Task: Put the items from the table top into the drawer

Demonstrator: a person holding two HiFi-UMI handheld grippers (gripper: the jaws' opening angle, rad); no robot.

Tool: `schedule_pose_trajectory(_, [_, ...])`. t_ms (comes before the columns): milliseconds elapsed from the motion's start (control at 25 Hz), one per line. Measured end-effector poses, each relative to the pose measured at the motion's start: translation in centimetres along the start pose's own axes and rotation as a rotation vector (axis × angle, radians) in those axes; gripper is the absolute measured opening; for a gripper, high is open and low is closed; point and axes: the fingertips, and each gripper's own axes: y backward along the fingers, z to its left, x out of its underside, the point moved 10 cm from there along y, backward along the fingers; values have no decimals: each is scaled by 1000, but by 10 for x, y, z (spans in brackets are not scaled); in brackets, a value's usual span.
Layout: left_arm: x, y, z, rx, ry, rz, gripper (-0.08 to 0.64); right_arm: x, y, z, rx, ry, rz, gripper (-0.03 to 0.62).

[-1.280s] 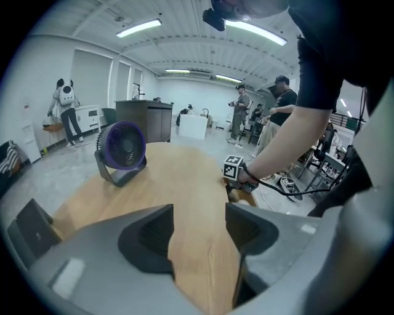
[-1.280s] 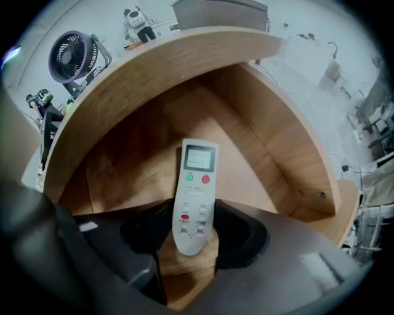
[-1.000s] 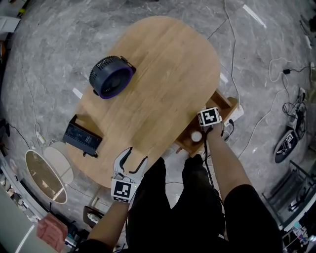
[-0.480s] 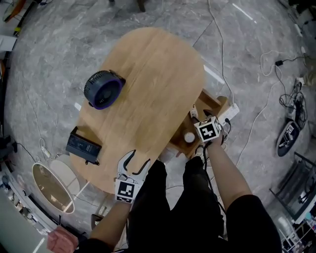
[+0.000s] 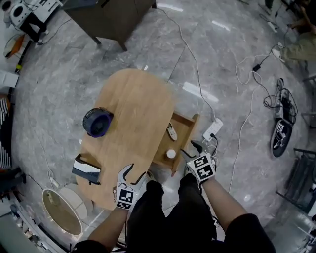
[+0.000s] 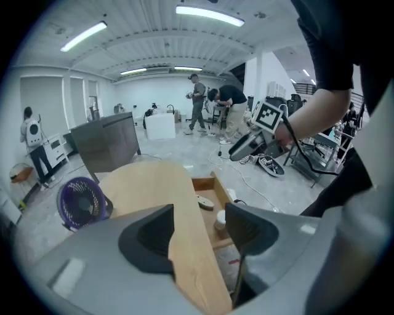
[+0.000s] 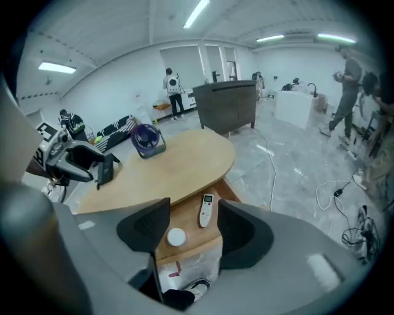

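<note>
Lab: strip lights (image 6: 209,15), floor cables (image 5: 193,59)

Purple round fan (image 5: 97,122) and black box (image 5: 87,170) sat on oval wooden table (image 5: 133,99); drawer (image 5: 181,141) open at its right held white remote (image 5: 171,132), white jar (image 5: 170,154).

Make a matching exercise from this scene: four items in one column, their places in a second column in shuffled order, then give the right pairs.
Items
1. purple fan
2. remote control
3. white round container
4. black device

Places
A. in the open drawer, at the end nearer the person
B. on the table top, at the end nearest the person
C. in the open drawer, farther from the person
D. on the table top, by its left edge, about midway along

Pairs: 1-D, 2-C, 3-A, 4-B
</note>
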Motion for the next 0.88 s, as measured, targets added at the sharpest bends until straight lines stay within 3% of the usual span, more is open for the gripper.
schedule_pose_trajectory(280, [-98, 20, -2, -38, -91, -31, 265, -40, 151, -1, -13, -6, -181, 259])
schedule_pose_trajectory(480, [-174, 42, -21, -84, -43, -74, 259, -52, 239, -2, -26, -5, -266, 253])
schedule_pose_trajectory(720, [-240, 79, -58, -120, -52, -196, 251, -70, 328, 2, -41, 19, -407, 253])
schedule_pose_trajectory(880, [-262, 112, -59, -157, -30, -302, 241, -101, 366, 11, -34, 79, -506, 245])
